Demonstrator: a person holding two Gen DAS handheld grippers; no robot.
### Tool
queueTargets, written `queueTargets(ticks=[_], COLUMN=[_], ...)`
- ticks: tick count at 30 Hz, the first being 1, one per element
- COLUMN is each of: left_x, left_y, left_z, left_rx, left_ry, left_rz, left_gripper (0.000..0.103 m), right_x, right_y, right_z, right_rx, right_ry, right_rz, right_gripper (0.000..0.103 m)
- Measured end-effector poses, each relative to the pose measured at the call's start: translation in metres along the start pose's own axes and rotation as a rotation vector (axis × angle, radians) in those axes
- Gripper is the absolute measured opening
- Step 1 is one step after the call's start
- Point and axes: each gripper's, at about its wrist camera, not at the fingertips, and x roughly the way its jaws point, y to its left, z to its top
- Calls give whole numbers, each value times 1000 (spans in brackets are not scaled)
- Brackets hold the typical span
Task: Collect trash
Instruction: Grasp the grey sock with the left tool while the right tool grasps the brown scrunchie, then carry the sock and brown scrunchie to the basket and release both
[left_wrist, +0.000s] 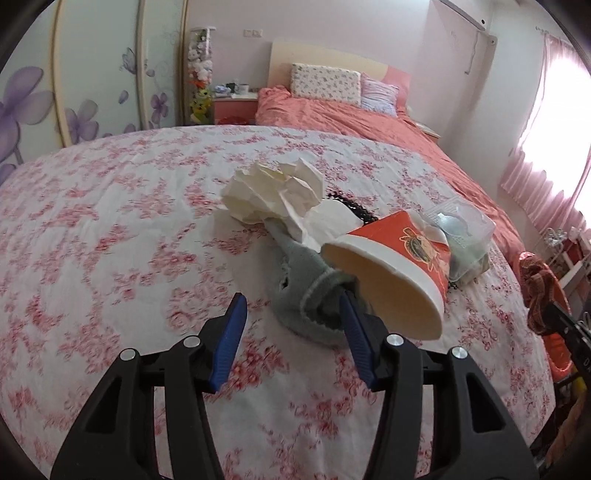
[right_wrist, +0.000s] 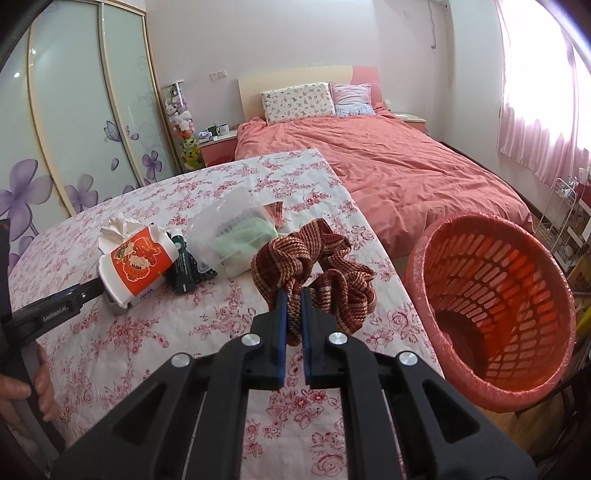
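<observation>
Jaws on the right gripper (right_wrist: 293, 295) are pressed together on a fold of the brown striped cloth (right_wrist: 314, 258), which hangs bunched and clear of the desk (right_wrist: 147, 332), near the desk's right edge. Jaws on the left gripper (left_wrist: 291, 306) stand spread, pads pressing on nothing; its right finger (left_wrist: 351, 317) lies against a grey-green sock (left_wrist: 306, 280) just beside the mouth of the tipped orange paper cup (left_wrist: 399, 273).

Finding: the orange basket (right_wrist: 491, 306) stands off the desk's right side, tilted with its mouth toward the cloth and lined with a thin bag.

Remaining on the desk, piled together: crumpled tissue (left_wrist: 273, 192), the cup, a clear plastic box (right_wrist: 229, 229) and a dark tube (right_wrist: 181, 266).

Recommendation for the step in hand: carry the cloth fully over the basket's mouth before letting go, since a trailing loop could catch on the rim and slide back out. Keep the grip closed until the bulk hangs inside the rim.

Recommendation for the left side: settle which item is wanted. If the cup, shift across so one finger enters its mouth and the other bears on the outer wall, avoiding the sock beneath.
</observation>
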Motion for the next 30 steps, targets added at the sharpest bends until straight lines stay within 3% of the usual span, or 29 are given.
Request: queueTargets(ticks=[4,6,9,30], left_x=[10,15,13,-86], left_y=[-1,-1,0,4], left_z=[3,5,4,4], left_rx=[6,6,2,16], left_ry=[16,27,24,-137], left_rz=[-42,-68,-78,-83], left_gripper=[44,20,11,10], right_x=[2,2,1,-61], right_y=[2,3,5,22], right_z=[0,-1,-2,-2], right_rx=[-1,-2,-5,-33], right_ry=[7,9,9,-99], right_rz=[0,0,6,51], right_gripper=[8,8,8,8])
